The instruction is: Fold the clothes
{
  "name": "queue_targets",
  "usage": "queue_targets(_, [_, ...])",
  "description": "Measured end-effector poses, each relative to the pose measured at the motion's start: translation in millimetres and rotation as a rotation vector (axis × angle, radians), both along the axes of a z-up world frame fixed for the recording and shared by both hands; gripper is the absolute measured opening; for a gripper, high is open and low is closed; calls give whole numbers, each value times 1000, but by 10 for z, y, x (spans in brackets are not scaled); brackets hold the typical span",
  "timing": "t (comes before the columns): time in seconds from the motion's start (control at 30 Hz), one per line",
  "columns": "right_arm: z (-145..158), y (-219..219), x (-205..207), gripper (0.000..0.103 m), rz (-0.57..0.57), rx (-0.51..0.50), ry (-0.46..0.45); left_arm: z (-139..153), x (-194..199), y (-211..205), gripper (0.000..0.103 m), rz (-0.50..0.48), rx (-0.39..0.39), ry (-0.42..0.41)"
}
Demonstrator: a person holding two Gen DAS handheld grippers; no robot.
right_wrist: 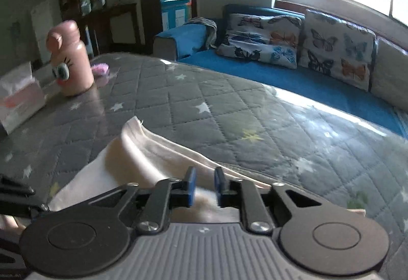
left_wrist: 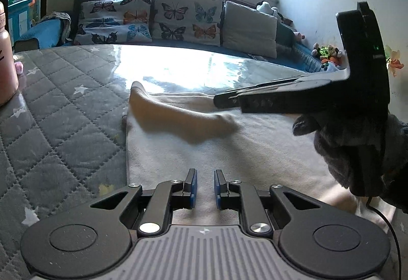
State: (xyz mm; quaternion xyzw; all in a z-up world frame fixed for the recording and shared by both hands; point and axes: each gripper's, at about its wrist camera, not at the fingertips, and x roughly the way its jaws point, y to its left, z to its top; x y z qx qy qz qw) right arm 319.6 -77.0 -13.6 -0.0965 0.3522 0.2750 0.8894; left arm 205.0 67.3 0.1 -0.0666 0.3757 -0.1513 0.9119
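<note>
A: Your cream cotton garment (left_wrist: 229, 142) lies part-folded on the grey quilted star-print table cover (left_wrist: 63, 114).

B: Both tongs?

A: Left gripper (left_wrist: 205, 187) and right gripper (right_wrist: 205, 187) stand narrowly apart, holding nothing. Flatten that raised fold before regripping.

Cloth (left_wrist: 229, 147) was cream; table cover (left_wrist: 63, 106) grey, quilted, white-starred; sofa (right_wrist: 293, 78) blue; cushions (left_wrist: 188, 17) white with multicoloured butterflies; bottle (right_wrist: 71, 61) pink; gripper pads (left_wrist: 194, 183) blue.
</note>
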Motion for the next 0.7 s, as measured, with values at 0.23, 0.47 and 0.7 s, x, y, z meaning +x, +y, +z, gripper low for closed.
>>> queue_targets(0.23, [-69,142,5,24,18,-41,-33,-14,-17,32,16,-3,-14,-1])
queue_targets(0.47, [-39,133,4,0,-8,-44,-72,-28,-30,45,16,-5,-19,-5])
queue_targets(0.7, [-14,59,109,0,-55,-19,-62,-36,-30,50,16,-4,-22,-5])
